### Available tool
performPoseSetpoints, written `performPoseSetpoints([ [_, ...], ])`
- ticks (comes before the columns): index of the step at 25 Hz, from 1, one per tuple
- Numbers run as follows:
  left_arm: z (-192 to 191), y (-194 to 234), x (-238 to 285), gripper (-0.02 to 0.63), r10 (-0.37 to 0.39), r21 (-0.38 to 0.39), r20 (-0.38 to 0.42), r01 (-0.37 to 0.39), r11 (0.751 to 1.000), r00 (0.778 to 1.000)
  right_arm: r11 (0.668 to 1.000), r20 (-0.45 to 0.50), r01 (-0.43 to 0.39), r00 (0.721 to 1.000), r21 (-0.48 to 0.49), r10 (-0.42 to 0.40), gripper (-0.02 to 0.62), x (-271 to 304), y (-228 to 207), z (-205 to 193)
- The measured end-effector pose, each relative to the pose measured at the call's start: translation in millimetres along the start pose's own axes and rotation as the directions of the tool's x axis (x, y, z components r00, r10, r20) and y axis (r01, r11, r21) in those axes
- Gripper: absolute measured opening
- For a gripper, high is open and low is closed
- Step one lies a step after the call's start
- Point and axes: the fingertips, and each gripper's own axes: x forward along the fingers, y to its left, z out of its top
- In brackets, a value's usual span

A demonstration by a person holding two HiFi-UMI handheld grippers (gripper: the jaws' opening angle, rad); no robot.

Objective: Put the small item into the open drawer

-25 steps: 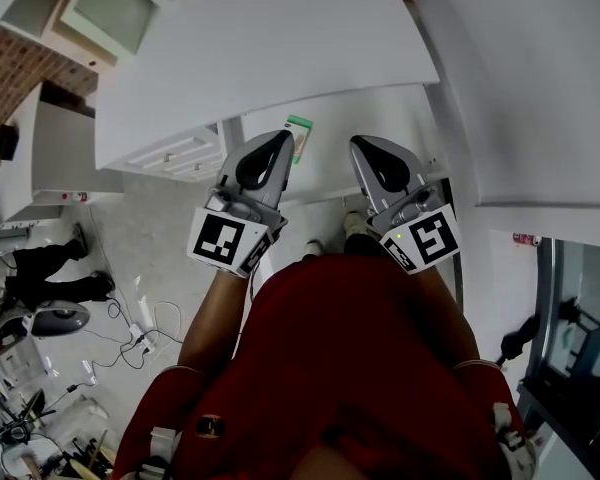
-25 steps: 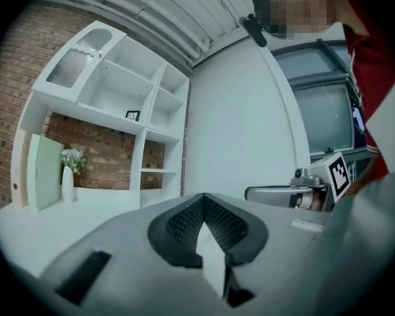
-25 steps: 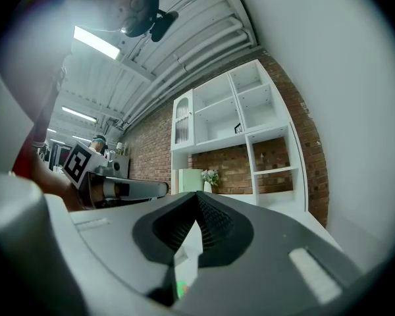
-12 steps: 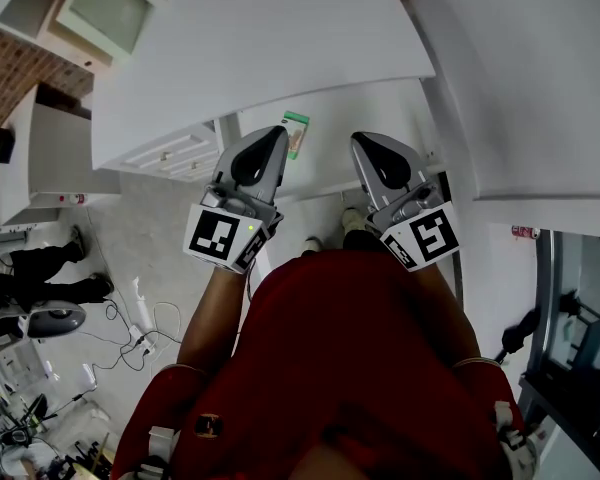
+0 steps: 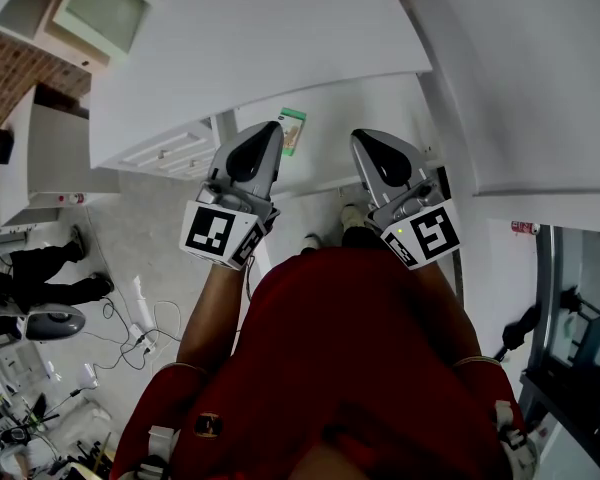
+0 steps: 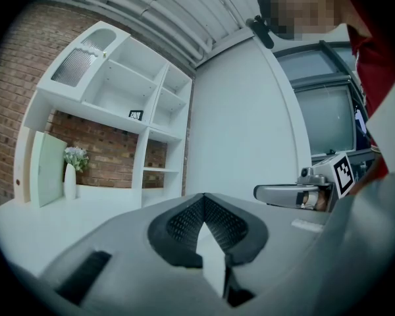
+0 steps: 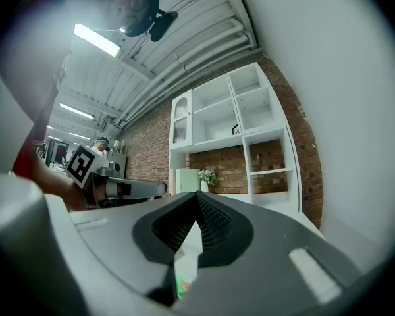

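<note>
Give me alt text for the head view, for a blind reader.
Seen from above, a person in a red top holds the left gripper and right gripper side by side at a white surface; a small green packet lies by the left one's tip.

White table (image 5: 375, 108) with one small green-and-white item (image 5: 293, 130) lying flat on it near the front edge, rest of the white top bare.
</note>
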Motion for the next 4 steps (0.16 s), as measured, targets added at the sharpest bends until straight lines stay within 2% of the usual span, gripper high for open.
performPoseSetpoints([
  [4, -6.3, -1.1, 1.5, 0.005, 0.007, -0.004, -0.025, -0.007, 1.0, 1.0, 1.0, 0.002, 0.002, 1.0, 0.0, -0.002, 0.011, -3.4, -2.9, -0.1],
])
